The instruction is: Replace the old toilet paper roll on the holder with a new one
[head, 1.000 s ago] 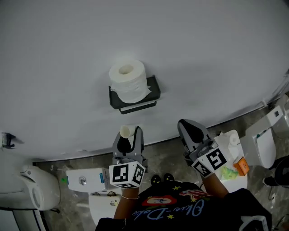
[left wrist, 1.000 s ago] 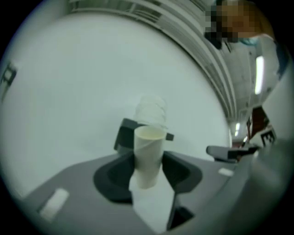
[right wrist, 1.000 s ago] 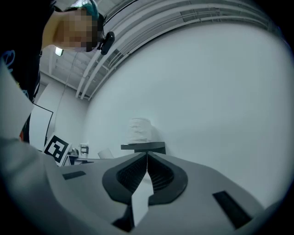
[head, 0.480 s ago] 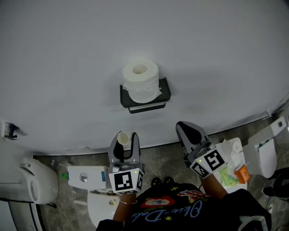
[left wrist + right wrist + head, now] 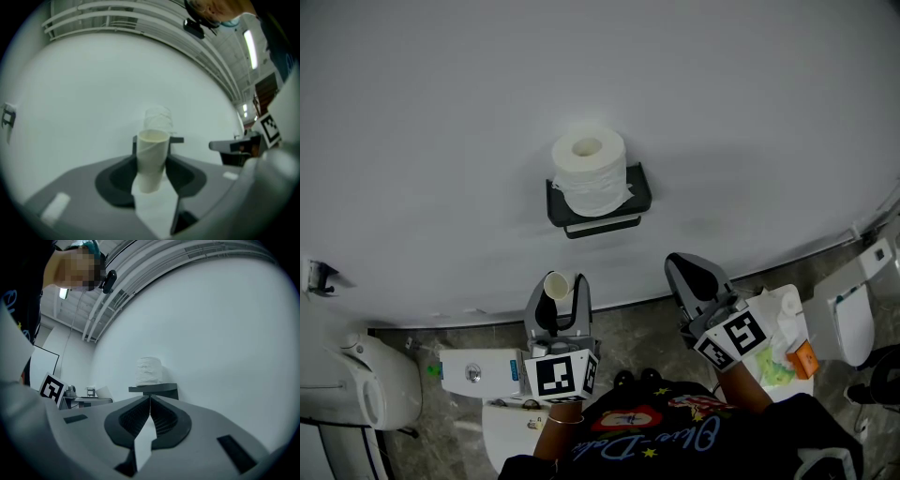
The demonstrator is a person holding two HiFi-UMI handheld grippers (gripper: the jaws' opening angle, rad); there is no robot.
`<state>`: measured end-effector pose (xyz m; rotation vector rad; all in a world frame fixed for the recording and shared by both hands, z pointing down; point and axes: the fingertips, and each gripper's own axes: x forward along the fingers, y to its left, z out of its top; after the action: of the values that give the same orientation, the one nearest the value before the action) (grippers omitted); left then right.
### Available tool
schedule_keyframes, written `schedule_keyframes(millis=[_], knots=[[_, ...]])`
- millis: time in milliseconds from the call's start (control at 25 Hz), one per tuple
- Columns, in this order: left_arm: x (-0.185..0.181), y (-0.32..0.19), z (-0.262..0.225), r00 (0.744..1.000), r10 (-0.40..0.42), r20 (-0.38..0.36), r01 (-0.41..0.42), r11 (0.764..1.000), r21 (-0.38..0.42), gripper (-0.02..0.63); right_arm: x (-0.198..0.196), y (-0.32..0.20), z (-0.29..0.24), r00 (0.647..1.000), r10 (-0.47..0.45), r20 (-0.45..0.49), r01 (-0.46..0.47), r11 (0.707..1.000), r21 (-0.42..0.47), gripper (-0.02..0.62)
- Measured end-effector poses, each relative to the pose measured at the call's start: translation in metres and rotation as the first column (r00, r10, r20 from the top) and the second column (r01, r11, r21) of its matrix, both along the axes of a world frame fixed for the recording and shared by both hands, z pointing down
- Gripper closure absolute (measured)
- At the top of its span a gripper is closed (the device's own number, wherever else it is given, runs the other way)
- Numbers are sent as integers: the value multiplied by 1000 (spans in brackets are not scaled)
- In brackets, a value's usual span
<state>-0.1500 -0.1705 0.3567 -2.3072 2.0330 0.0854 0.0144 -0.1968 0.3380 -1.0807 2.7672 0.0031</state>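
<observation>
The new roll stands on end on the holder, 12 o'clock from the left gripper — pinching the empty tube — and 10 o'clock from the right gripper, jaws pressed together

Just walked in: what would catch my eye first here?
A plump white toilet paper roll stands on end on the dark holder on the pale wall. Nearer the person, the left gripper clamps an empty cardboard tube, while the right gripper beside it is shut on nothing.
</observation>
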Motion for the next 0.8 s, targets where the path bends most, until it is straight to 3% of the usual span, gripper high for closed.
schedule_keyframes(millis=[160, 360, 520, 680, 760, 800], knots=[[-1, -2, 3, 1000, 8, -9, -8, 1000, -8, 419, -4, 2, -1, 1000, -20, -20, 20, 1000, 23, 581], [-3, -4, 4, 1000, 12, -15, -12, 1000, -10, 419, -18, 0, -28, 994, -90, -64, 97, 989, 113, 580], [-3, -6, 2, 1000, 18, 4, -18, 1000, -9, 419, -33, 0, -57, 977, -148, -152, 175, 968, 179, 580], [-3, -6, 0, 1000, 25, 7, -25, 1000, -4, 419, -49, -7, -94, 938, -197, -287, 273, 927, 258, 562], [-2, -5, 0, 1000, 30, 11, -30, 1000, -3, 419, -59, -11, -108, 904, -217, -368, 329, 903, 275, 485], [-2, -4, 0, 999, 31, 13, -31, 1000, -3, 419, -64, -12, -114, 884, -232, -406, 362, 890, 278, 477]])
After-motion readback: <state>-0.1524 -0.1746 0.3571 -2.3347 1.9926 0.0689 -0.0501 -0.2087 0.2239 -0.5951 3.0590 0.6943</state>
